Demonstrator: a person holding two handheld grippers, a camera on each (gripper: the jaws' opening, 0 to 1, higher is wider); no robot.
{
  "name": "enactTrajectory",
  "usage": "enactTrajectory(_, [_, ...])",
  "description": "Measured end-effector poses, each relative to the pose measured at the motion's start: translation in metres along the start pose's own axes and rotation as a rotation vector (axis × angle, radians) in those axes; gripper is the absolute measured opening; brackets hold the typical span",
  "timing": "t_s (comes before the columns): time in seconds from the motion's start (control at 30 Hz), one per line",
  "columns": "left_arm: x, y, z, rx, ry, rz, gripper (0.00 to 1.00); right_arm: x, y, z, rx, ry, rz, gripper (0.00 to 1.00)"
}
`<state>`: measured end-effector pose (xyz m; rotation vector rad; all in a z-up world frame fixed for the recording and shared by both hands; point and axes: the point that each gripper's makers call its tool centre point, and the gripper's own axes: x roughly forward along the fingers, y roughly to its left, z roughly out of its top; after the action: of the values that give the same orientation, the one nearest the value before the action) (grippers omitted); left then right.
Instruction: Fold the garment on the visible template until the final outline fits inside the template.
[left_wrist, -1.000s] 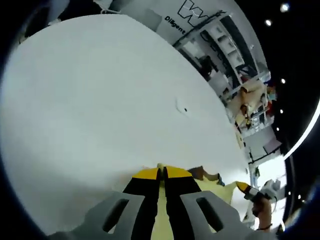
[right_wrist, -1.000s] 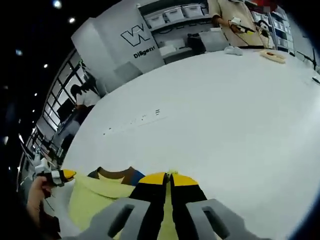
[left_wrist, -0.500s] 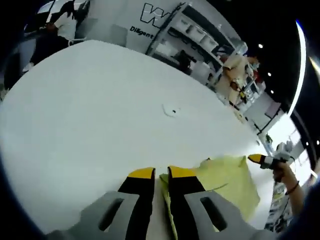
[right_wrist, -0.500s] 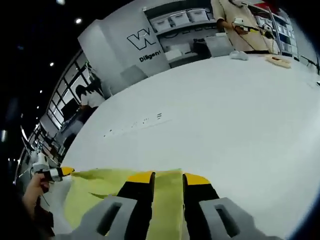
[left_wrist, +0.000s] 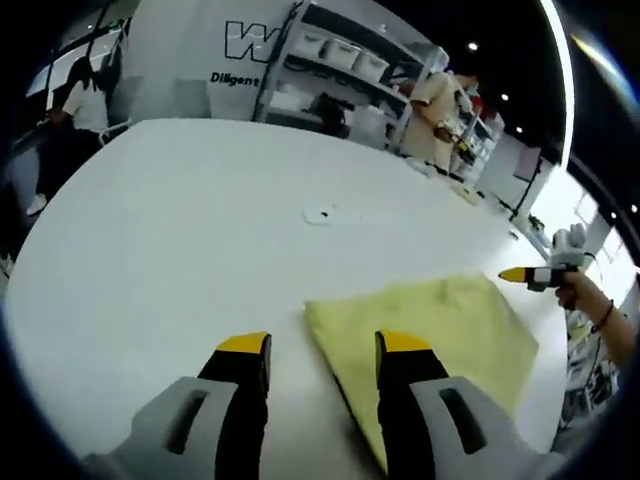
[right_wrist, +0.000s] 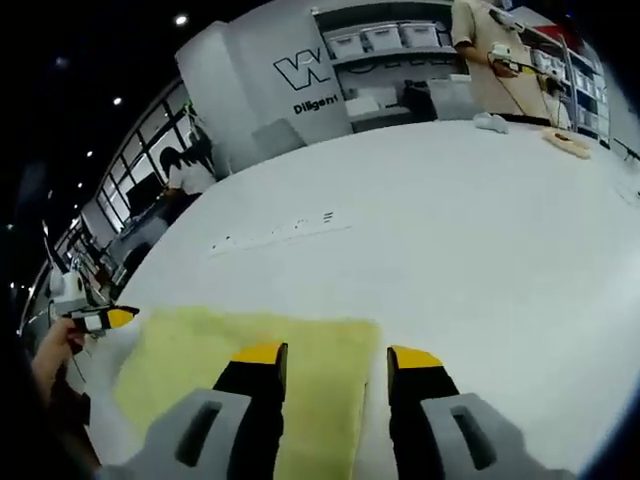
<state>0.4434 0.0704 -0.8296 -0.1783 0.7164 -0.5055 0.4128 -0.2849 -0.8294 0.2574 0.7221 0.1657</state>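
Observation:
A pale yellow garment (left_wrist: 430, 335) lies folded flat on the white table (left_wrist: 180, 220), its left corner just ahead of my left gripper (left_wrist: 322, 346), which is open with nothing between its jaws. In the right gripper view the same yellow garment (right_wrist: 200, 365) spreads from the middle toward the left. My right gripper (right_wrist: 337, 355) is open above its right edge, holding nothing. The right gripper (left_wrist: 530, 274) shows at the far right of the left gripper view, in a hand. The left gripper (right_wrist: 97, 318) shows at the left of the right gripper view. No template outline is visible.
A small white disc (left_wrist: 319, 213) lies on the table beyond the garment. A printed strip of marks (right_wrist: 285, 230) runs across the table. A person (right_wrist: 490, 60) works at the far table edge beside shelving with bins (right_wrist: 380, 40). Another person (left_wrist: 75, 105) stands at the left.
Both grippers have opened wide and let go of the garment. The garment now lies flat and spread on the table. Both cameras have lifted and pulled back.

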Motion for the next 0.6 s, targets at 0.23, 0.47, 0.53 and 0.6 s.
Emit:
enactTrajectory(0.23, [-0.01, -0.012, -0.009, 0.028, 0.004, -0.03, 0.44, -0.012, 0.01, -0.007, -0.028, 0.002, 0.039, 0.4])
enactTrajectory(0.47, [-0.026, -0.025, -0.021, 0.046, -0.004, -0.059, 0.52, -0.031, 0.021, -0.023, -0.065, 0.012, 0.077, 0.44])
enactTrajectory(0.53, [-0.031, -0.031, -0.026, 0.064, -0.004, -0.07, 0.55, -0.038, 0.023, -0.029, -0.086, 0.016, 0.083, 0.45])
enactTrajectory(0.6, [-0.036, -0.035, -0.031, 0.078, 0.003, -0.072, 0.56, -0.043, 0.025, -0.036, -0.099, 0.028, 0.091, 0.46])
